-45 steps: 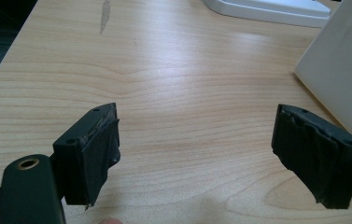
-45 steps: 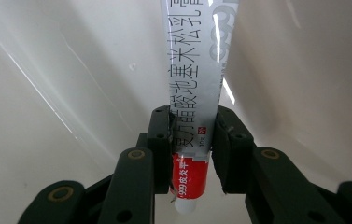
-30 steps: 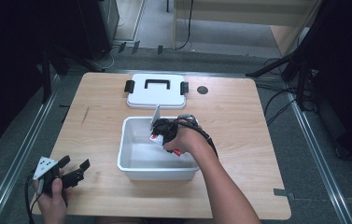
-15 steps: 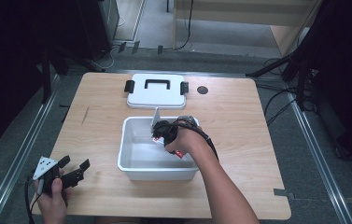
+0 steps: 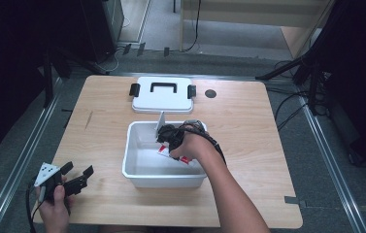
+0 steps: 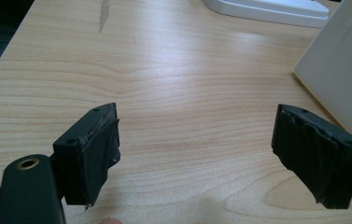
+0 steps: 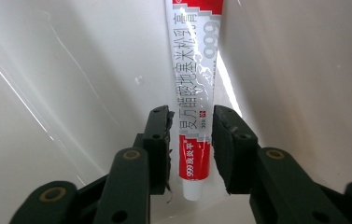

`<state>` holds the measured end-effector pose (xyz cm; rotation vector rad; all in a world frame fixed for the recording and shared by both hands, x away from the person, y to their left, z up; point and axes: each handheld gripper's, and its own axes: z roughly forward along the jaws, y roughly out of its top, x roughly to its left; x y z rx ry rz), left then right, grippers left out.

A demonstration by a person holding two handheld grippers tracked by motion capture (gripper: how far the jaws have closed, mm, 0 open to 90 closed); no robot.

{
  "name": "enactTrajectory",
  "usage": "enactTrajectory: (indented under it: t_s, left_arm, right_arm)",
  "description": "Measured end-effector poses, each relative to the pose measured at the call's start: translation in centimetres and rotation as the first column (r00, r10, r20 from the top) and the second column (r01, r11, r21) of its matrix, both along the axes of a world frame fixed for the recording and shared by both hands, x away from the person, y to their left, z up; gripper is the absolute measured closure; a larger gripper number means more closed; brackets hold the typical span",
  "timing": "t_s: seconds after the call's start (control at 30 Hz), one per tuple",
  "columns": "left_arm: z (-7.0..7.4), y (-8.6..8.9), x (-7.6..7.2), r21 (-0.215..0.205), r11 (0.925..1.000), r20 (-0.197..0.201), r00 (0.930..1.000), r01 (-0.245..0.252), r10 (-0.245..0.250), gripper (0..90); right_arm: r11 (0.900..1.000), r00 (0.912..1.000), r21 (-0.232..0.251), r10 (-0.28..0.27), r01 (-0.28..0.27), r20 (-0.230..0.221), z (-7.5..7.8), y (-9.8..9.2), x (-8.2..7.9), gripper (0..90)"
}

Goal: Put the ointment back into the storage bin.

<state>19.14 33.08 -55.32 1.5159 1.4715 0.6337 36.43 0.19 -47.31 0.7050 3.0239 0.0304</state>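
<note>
Ointment tube (image 7: 196, 116) lies inside the white bin (image 5: 137, 167), my right claw (image 7: 190, 149) straddling its cap end, not yet clamped. Soft, light, slippery: I'd pinch there. Left claw (image 6: 197, 154) gapes empty.

Materials and finishes — table, bin, lid, tube, gripper pads

Table (image 5: 248, 126): pale wood-grain top, smooth, low sheen. Bin (image 5: 137, 167): white plastic, glossy inside, with bright streaks of reflection on its walls. Lid (image 5: 163, 99): white plastic, smooth, with black plastic handle and clips. Tube (image 7: 197, 88): glossy white and red with printed lettering. Left gripper (image 6: 197, 154) and right gripper (image 7: 191, 149): matt black jaws with brass-coloured rivets — pads look wrapped in dull black tape, wrinkled and frayed at the edges.
</note>
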Motion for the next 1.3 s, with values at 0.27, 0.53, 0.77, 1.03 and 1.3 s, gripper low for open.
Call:
enactTrajectory:
  t_s: [0.27,0.53,0.77,1.03,1.3]
  left_arm:
    - [0.0,0.0,0.0,0.0,1.0,0.0,1.0,0.001,-0.001,16.0]
    - [0.0,0.0,0.0,0.0,1.0,-0.001,1.0,0.0,0.0,16.0]
    - [0.0,0.0,0.0,0.001,1.0,0.001,1.0,0.0,0.0,16.0]
    - [0.0,0.0,0.0,-0.004,1.0,0.001,1.0,-0.002,0.002,16.0]
    - [0.0,0.0,0.0,0.001,1.0,0.001,1.0,-0.001,0.001,16.0]
  right_arm:
    - [0.999,0.9997,0.033,-0.014,0.014,-0.021,1.1,-0.6,-0.4,43.6]
    - [0.999,0.9991,0.049,-0.025,0.023,0.034,2.7,-1.8,-1.0,24.4]
    - [0.995,0.9958,0.089,-0.058,0.051,0.071,4.7,-3.4,-1.6,13.1]
    - [0.991,0.9939,0.109,-0.08,0.071,0.076,6.3,-5.2,-2.3,2.2]
    - [0.985,0.9925,0.163,-0.078,0.062,0.094,8.0,-7.0,-3.7,0.0]
